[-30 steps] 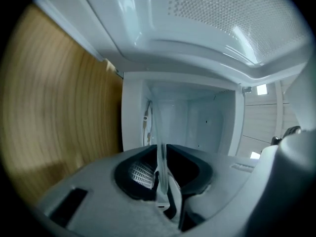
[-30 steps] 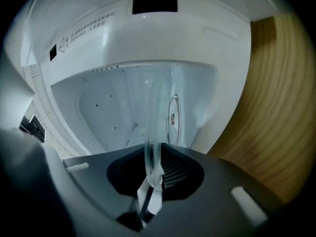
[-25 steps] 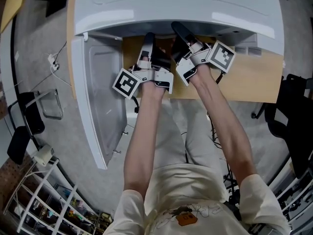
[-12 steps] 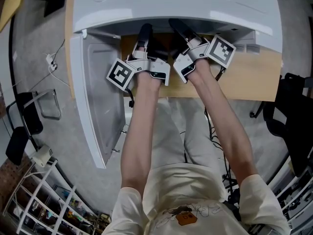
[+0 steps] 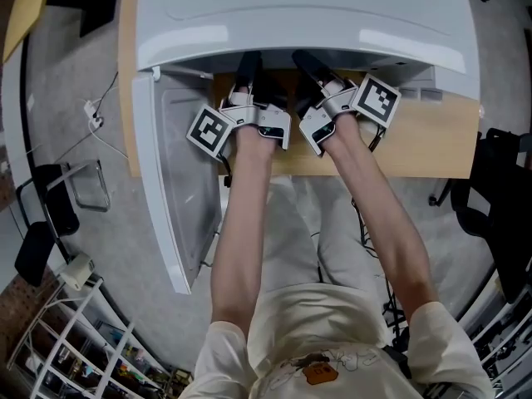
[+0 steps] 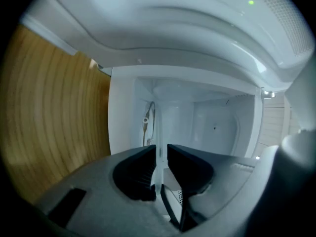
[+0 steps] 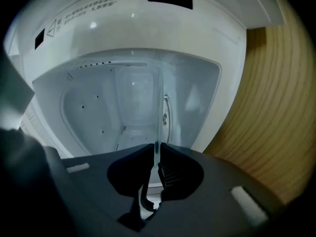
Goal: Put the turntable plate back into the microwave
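Note:
The clear glass turntable plate (image 6: 160, 125) shows edge-on as a thin upright strip, pinched between the jaws of my left gripper (image 6: 161, 149). The right gripper view shows the same plate (image 7: 159, 107), with my right gripper (image 7: 157, 149) shut on its rim. From the head view, the left gripper (image 5: 247, 66) and right gripper (image 5: 304, 63) reach side by side into the mouth of the white microwave (image 5: 307, 15), whose top hides the plate. The white cavity (image 7: 133, 107) lies straight ahead of both jaws.
The microwave door (image 5: 179, 189) swings open to the left, down past my left arm. The microwave sits on a wooden table (image 5: 424, 140). Around it stand black chairs (image 5: 499, 198) on the right, a white wire rack (image 5: 75, 339) at lower left, and floor cables (image 5: 91, 115).
Both grippers have pushed slightly farther under the microwave's top edge into the opening, still holding the plate.

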